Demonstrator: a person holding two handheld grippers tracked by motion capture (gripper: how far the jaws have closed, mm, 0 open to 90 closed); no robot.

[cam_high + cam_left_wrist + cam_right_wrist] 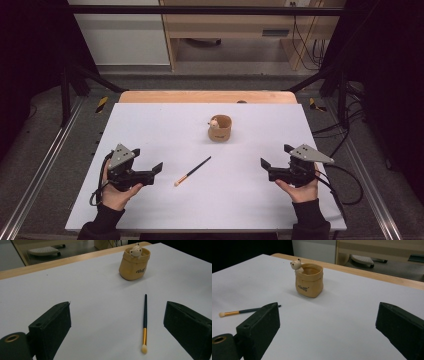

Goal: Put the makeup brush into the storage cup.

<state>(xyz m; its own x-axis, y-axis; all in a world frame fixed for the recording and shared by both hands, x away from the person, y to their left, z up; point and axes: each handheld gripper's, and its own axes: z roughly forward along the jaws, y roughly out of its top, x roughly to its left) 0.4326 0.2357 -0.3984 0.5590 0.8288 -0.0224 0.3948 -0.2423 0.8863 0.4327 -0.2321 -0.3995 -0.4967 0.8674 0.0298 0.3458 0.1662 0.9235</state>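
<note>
A tan pouch-shaped cup point(220, 128) with a small bear figure on its rim stands upright near the table's middle, toward the back. A slim makeup brush point(192, 171) with a dark handle, gold ferrule and pale tip lies flat in front of it. My left gripper point(156, 170) rests low at the left, open and empty, with the brush point(144, 325) lying just ahead between its jaws and the cup point(134, 264) farther off. My right gripper point(266, 165) sits at the right, also open and empty, facing the cup point(309, 280); the brush point(242, 312) shows past its left jaw.
The white table top point(150, 125) has a wooden strip point(207, 96) along its far edge. Beyond it are a grey floor, a wooden cabinet point(225, 30) and dark frame bars point(75, 75). Cables point(345, 175) trail from the right gripper.
</note>
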